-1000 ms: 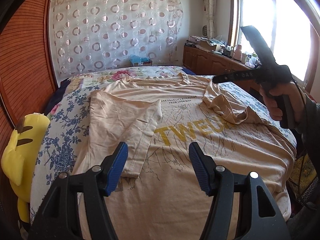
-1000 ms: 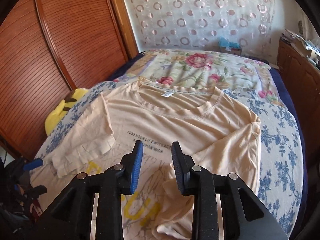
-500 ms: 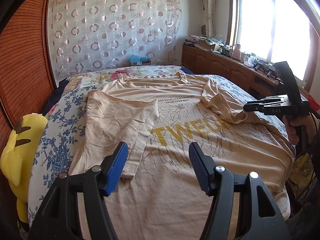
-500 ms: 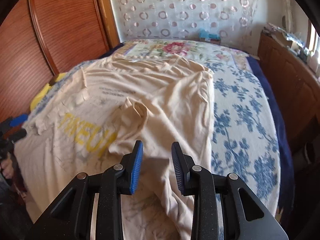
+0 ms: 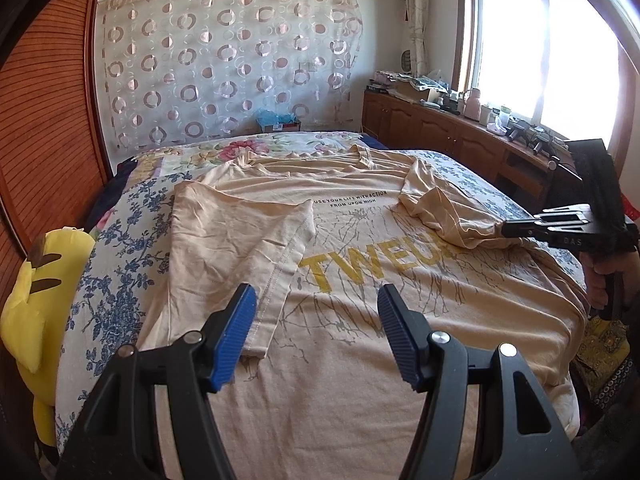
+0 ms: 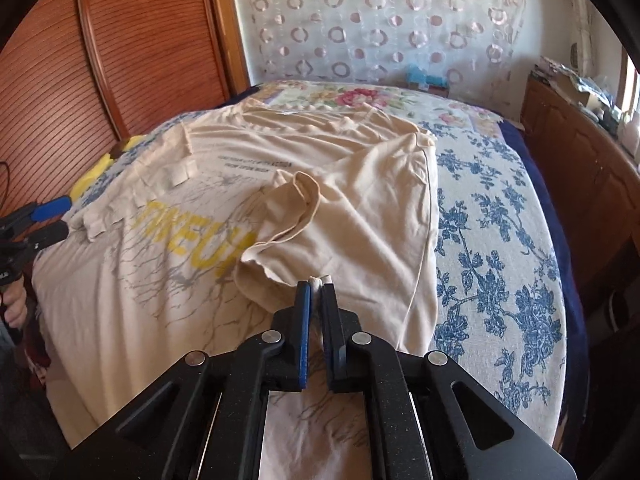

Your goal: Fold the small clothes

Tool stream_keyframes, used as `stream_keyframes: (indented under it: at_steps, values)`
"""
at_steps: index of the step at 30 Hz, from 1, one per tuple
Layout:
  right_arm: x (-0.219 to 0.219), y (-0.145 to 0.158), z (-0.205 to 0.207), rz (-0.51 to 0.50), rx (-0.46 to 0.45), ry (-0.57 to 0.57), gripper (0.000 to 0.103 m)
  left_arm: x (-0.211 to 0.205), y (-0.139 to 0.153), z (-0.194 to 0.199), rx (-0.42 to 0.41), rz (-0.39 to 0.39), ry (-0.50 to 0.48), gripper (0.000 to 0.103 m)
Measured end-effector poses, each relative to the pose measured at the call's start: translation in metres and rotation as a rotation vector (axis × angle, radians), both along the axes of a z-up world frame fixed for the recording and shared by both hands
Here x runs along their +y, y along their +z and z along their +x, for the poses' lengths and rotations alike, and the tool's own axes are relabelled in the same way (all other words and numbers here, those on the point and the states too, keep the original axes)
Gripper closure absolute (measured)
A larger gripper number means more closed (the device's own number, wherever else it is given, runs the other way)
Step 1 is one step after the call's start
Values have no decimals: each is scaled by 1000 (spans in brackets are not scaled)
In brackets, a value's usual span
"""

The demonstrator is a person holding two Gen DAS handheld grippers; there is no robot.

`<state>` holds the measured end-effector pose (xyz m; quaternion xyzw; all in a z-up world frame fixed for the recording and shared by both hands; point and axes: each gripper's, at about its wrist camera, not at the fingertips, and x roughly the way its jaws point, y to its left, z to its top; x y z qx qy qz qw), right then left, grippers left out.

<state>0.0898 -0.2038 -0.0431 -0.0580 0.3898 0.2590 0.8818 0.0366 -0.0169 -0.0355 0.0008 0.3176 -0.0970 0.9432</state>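
Right side of the tee pinched, ready to fold

The peach cotton T-shirt (image 5: 360, 280) lies spread on the floral-quilted bed (image 6: 500, 240); right gripper (image 6: 316, 292) clamps its right edge, left gripper (image 5: 316, 332) hovers apart. Next, I'd judge: carry that edge leftward across.

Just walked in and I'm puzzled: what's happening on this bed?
A person is folding a beige T-shirt spread on the bed, using a hand-held claw in each hand. The right claw is shut on a pinch of the crumpled right sleeve. The left claw hangs open above the shirt, holding nothing. The left sleeve already lies folded inward.
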Motion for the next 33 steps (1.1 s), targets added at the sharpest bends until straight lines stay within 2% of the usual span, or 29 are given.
stream_keyframes:
  at_steps: [3,8,11,13,16,22,27,30,33]
  values:
    - [0,-1,-17,23,16,29,100,0,-1,1,1,-7,0,40]
    - [6,-13,-35,-27,40,43,100,0,-4,2,5,-10,1,40]
    - [2,-12,-36,-12,40,29,92,1,-4,1,3,-13,2,40]
    - [0,-7,-34,-11,26,19,79,1,-4,0,0,-15,5,40]
    - [1,4,-22,2,-3,5,71,2,-4,-1,-2,-19,9,40]
    - [20,9,24,-6,-20,-8,71,5,-3,-2,-1,-18,15,40]
    - [39,0,61,-31,22,-21,71,10,-3,-3,1,-22,23,40]
    - [47,-7,76,-88,42,-65,71,13,-4,-4,1,-26,26,40]
    - [49,-9,85,-69,72,-69,71,16,-5,-4,3,-31,30,40]
